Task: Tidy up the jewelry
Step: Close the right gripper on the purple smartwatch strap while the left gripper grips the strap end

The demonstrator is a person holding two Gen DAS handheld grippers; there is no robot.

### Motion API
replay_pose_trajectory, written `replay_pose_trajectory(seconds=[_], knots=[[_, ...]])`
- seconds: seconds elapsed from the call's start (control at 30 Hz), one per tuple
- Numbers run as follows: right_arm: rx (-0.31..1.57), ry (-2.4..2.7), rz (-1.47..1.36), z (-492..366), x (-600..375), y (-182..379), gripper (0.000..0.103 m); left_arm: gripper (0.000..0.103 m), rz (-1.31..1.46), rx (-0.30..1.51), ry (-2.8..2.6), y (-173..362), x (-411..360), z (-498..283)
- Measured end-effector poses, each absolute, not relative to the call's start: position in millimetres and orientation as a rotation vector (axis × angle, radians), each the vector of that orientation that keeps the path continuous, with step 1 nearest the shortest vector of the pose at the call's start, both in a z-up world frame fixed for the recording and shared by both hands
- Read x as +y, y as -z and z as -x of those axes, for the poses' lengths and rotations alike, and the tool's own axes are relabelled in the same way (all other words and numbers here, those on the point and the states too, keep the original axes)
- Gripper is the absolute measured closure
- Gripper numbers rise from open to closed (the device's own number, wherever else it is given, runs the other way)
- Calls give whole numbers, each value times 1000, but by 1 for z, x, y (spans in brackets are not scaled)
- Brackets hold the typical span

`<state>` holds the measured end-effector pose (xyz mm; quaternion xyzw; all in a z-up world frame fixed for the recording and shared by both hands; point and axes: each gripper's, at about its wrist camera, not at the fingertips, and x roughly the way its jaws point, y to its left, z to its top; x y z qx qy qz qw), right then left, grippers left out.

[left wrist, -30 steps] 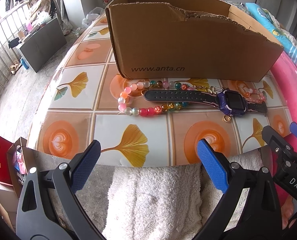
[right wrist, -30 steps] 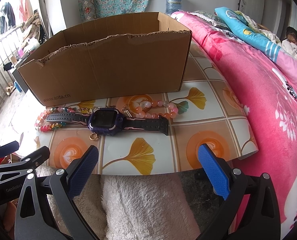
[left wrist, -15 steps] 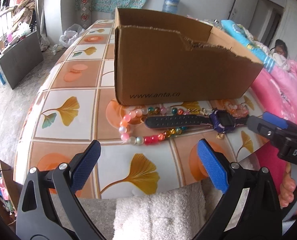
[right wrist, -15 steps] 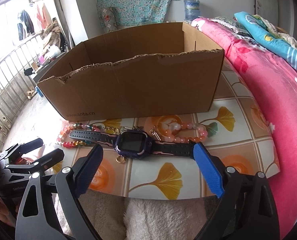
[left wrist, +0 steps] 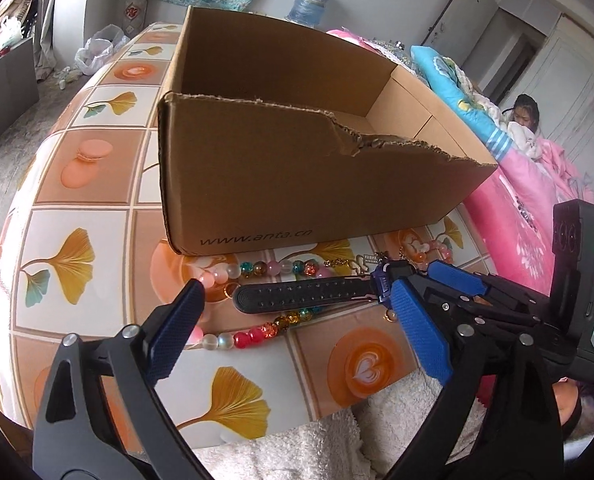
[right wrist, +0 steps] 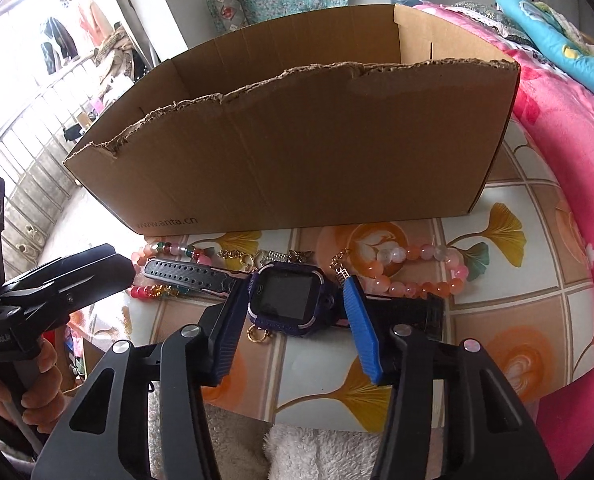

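table (left wrist: 109,184) with an orange-and-cream leaf-print cover; open cardboard box (left wrist: 281,184) sits on it, torn front edge, print on its lower front wall. the jewelry lies in a row just in front of the box: multicoloured bead bracelet (left wrist: 257,332) toward the left end, purple smartwatch (right wrist: 291,300) with black strap in the middle lying across it, peach-pink bead bracelet (right wrist: 413,276) toward the right, small gold charms (right wrist: 273,257) between watch and box. right gripper (right wrist: 293,324) down at the table, blue pads either side of the watch body; jaws have just been closing, watch between them, narrow gaps on both sides, so not clamped. left gripper (left wrist: 297,328) low over the multicoloured bracelet and the strap's free end; jaws wide apart, have just been closing a little, left pad tip at the pink beads, nothing gripped. pink quilt (right wrist: 569,148) beside the table on the right. white fleecy cloth (right wrist: 317,452) at the near table edge.
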<state>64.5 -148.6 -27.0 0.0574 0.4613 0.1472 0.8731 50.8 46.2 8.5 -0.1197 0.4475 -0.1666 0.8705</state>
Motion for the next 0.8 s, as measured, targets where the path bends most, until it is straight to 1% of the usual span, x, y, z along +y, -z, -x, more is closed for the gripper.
replay_pose_trajectory(seconds=[0.1, 0.13, 0.3, 0.63, 0.73, 0.8], knots=[[977, -317, -120, -66, -148, 31, 59, 34, 250, 1003, 341, -1, 42, -60], [984, -318, -124, -67, -149, 33, 61, 35, 260, 1019, 341, 1, 41, -63], [989, -329, -120, -69, -147, 37, 63, 35, 253, 1091, 299, 11, 35, -74], [988, -364, -116, -72, -149, 37, 63, 36, 296, 1078, 327, 7, 31, -78], [984, -376, -107, -74, -152, 38, 63, 42, 295, 1069, 325, 4, 30, -78], [982, -383, -104, -73, -152, 38, 63, 47, 291, 1068, 319, 0, 32, -77]])
